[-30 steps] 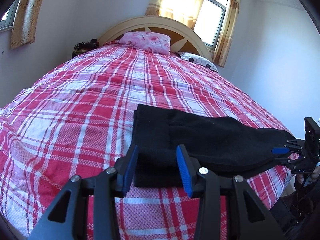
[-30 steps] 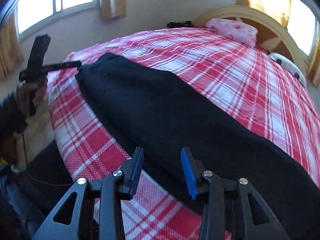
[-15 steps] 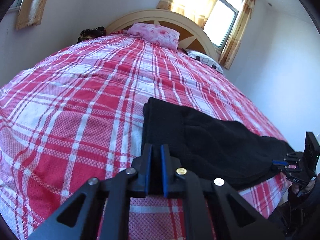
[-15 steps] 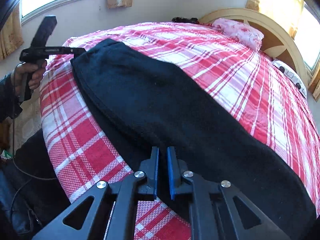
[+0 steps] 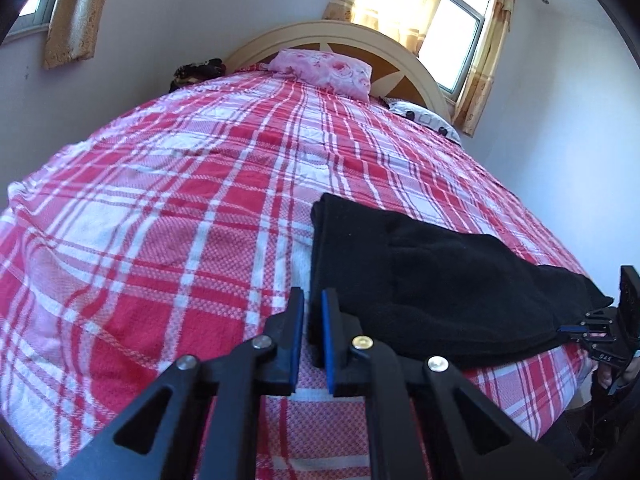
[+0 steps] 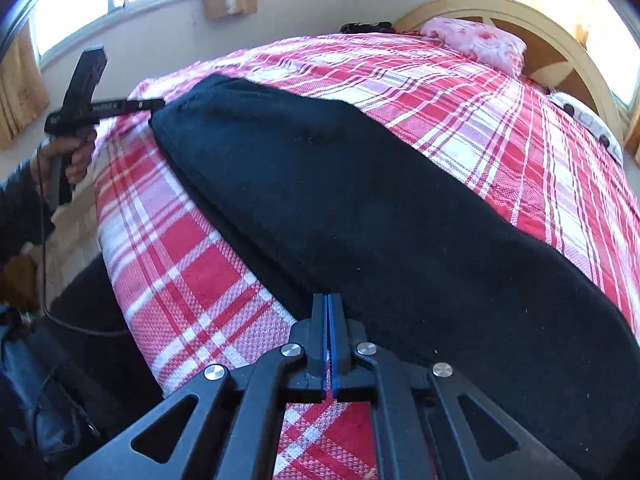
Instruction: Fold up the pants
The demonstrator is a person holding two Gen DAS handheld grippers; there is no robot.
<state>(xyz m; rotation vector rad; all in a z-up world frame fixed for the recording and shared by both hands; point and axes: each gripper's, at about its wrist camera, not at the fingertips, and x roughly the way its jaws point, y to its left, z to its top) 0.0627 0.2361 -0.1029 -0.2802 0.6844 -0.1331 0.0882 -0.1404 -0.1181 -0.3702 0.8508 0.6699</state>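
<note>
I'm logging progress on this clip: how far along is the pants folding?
Done: the black pants lie lengthwise, legs apparently stacked, near the edge of the plaid bedspread. In hand: the left gripper and right gripper are each closed at opposite ends of the pants. Left: bringing the ends together; no crosswise fold shows.

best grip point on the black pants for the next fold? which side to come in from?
Probably the two near corners. The black pants lie flat in one long strip along the bed's near edge, folded lengthwise. The left gripper sits at the squared end, the right gripper at the other end. Coming in low from the bed's near edge looks best: that hem is exposed against the plaid.
</note>
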